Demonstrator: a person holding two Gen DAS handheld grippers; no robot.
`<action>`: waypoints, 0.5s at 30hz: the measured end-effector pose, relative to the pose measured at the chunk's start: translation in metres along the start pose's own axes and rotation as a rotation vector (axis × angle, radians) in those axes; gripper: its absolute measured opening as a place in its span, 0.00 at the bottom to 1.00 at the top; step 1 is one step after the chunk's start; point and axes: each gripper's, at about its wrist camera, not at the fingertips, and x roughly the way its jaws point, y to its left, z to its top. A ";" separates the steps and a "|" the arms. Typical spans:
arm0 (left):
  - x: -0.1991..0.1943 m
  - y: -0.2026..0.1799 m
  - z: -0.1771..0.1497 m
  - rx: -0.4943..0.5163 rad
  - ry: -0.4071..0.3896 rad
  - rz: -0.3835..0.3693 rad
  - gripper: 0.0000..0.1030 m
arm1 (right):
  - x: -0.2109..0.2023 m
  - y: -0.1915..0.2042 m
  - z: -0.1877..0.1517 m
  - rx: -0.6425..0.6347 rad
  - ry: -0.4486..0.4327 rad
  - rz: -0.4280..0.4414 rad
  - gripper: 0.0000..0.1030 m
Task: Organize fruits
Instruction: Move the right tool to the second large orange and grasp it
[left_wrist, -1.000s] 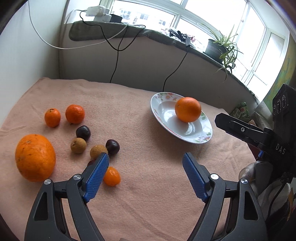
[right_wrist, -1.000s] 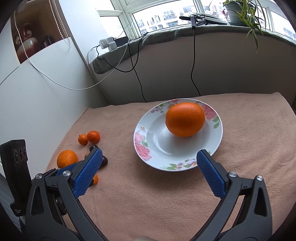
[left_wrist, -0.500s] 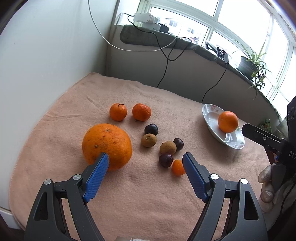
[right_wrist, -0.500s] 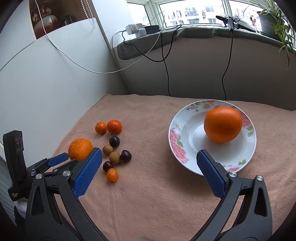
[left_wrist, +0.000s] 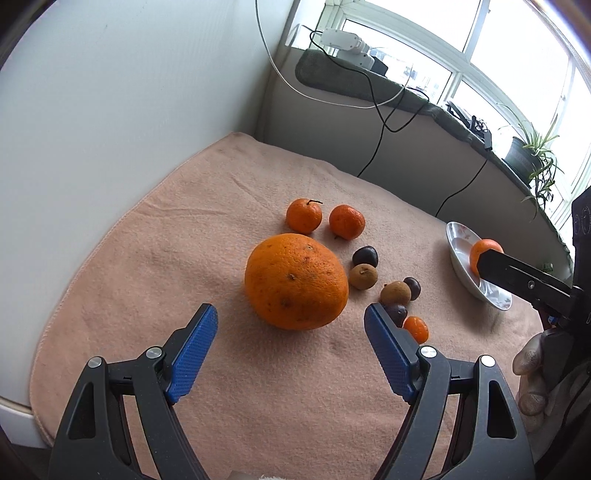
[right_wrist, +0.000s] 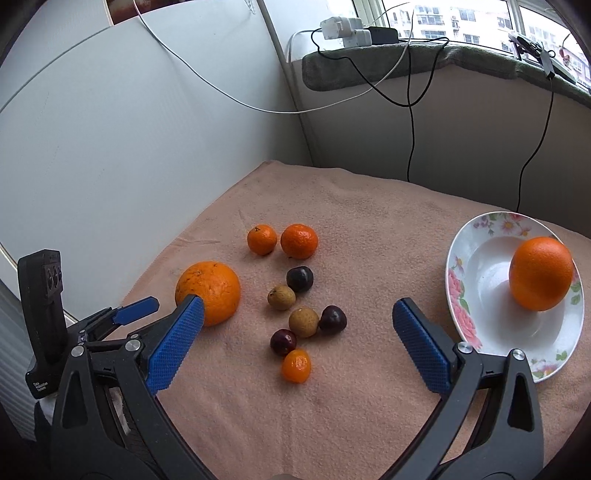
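Left gripper (left_wrist: 290, 325) jaws stood wide apart, empty, large orange (left_wrist: 296, 281) just ahead between blue pads, not touched. Right gripper (right_wrist: 297, 317) jaws also spread, nothing held, above small fruit cluster: kumquat (right_wrist: 296, 365), dark plums (right_wrist: 283, 342), brown longans (right_wrist: 303, 322). Two mandarins (right_wrist: 299, 240) lay farther back on peach cloth (right_wrist: 369, 206) covering table. Second orange (right_wrist: 541, 278) sat in flowered plate (right_wrist: 466, 288) at right, well apart from cluster
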 end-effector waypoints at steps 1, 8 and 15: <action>0.002 0.000 -0.001 -0.004 0.004 -0.002 0.79 | 0.006 0.004 0.001 -0.002 0.014 0.017 1.00; 0.013 0.013 -0.004 -0.057 0.015 -0.060 0.79 | 0.047 0.034 0.006 -0.018 0.102 0.137 1.00; 0.019 0.020 -0.003 -0.082 0.023 -0.113 0.76 | 0.080 0.054 0.008 -0.050 0.163 0.169 0.99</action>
